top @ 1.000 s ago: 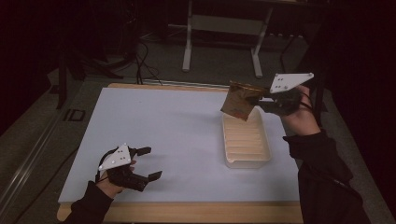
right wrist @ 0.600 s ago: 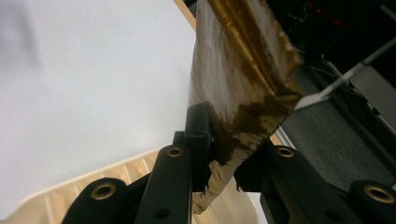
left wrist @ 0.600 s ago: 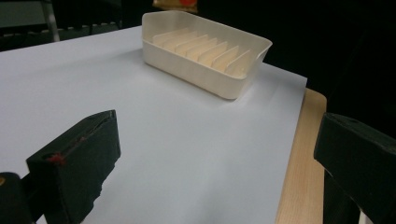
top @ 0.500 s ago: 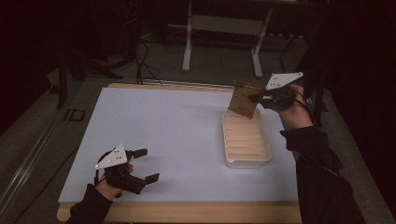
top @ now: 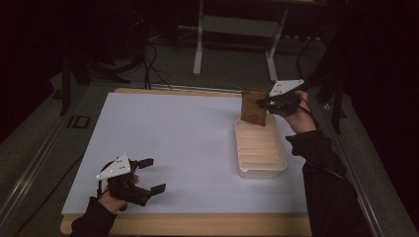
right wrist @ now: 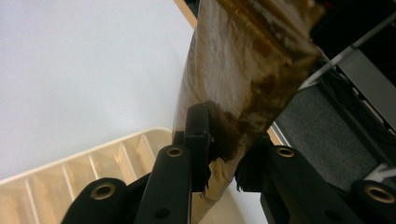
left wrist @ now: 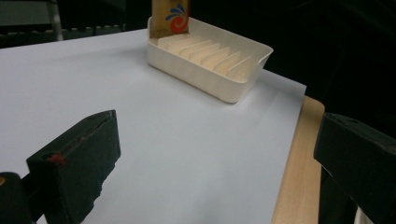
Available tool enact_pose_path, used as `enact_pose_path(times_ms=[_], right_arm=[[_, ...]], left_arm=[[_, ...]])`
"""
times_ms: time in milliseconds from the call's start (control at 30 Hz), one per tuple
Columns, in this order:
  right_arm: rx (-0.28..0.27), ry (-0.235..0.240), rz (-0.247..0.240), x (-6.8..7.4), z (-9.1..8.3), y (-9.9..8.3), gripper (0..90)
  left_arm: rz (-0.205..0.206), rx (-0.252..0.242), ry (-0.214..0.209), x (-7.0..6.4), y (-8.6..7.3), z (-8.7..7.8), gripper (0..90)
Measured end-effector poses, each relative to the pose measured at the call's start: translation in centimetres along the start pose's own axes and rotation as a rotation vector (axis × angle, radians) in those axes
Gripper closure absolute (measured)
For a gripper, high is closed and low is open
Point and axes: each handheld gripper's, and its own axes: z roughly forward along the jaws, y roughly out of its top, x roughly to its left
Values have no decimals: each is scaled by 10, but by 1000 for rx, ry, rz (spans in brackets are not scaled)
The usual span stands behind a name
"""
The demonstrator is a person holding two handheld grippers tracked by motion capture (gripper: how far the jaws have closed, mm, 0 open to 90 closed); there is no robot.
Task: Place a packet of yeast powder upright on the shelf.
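A dim lab or workshop: a white-topped table (top: pixel 173 138), metal stand legs (top: pixel 199 44) and floor cables (top: pixel 148 59) behind.

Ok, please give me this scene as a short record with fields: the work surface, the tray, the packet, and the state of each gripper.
surface: white sheet on a wooden table
tray: cream ribbed tray, right side of the sheet, slots run across it
packet: brown packet, upright, lower edge at the far end of the tray
right gripper: right gripper shut on the brown packet, pinching its side edge
left gripper: left gripper open, holding nothing, over the near left part of the sheet
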Motion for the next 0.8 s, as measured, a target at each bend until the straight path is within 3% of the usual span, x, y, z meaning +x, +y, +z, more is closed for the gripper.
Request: enact_pose_path(times_ms=[267, 367, 500, 600, 733, 800], right_arm=[[-25, 25, 32, 0, 9, -8, 780], [-5, 57, 40, 2, 18, -14, 778], [7, 67, 39, 4, 23, -18, 776], [10, 80, 82, 5, 31, -31, 772], [18, 60, 153, 2, 30, -41, 766], [28, 51, 166, 0, 29, -45, 752]], left_arm=[[-2, 8, -3, 1, -1, 0, 14], [-7, 12, -5, 1, -1, 1, 14], [-10, 13, -3, 2, -2, 1, 14], [-12, 14, -3, 2, -3, 1, 14], [-11, 20, -6, 2, -3, 1, 14], [-12, 20, -10, 2, -3, 2, 14]])
